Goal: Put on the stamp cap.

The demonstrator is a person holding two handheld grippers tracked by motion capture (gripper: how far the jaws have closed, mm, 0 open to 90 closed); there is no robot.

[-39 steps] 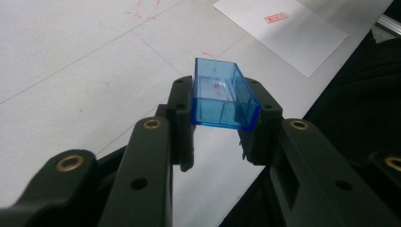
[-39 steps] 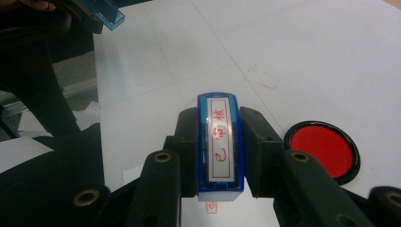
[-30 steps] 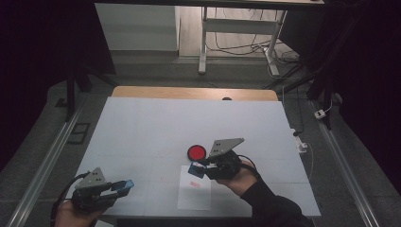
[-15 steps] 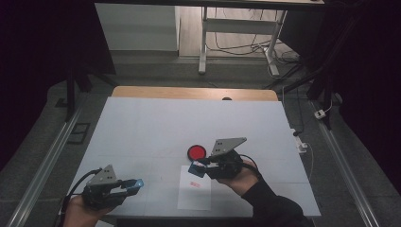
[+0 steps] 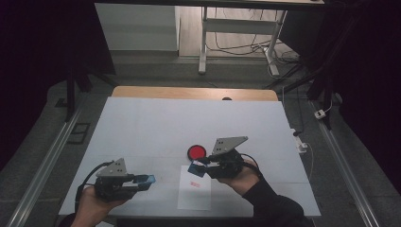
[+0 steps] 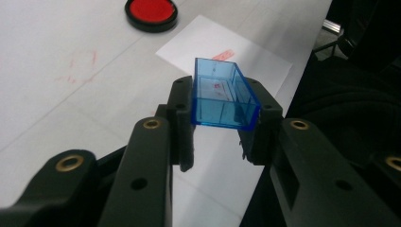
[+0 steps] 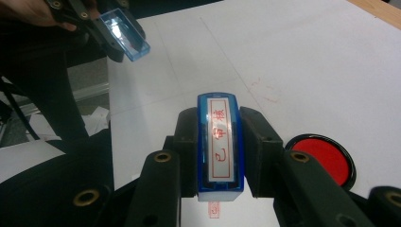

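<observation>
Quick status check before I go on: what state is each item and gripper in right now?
Blue stamp: uncapped, clamped in the right gripper, over the paper.
Clear blue cap: off the stamp, held in the left gripper, open side up.
Red ink pad: open, on the table.
Paper sheet: flat, one red imprint on it.

Your white table [image 5: 142,127] shows faint red smudges [image 6: 80,64] on its surface, and a bare wooden strip [image 5: 165,92] runs along its far edge. On either side of you a metal rail [image 5: 42,165] lies on the grey floor. Beyond the table stands a white desk frame [image 5: 203,42], with loose cables [image 5: 231,45] just beside its legs.
</observation>
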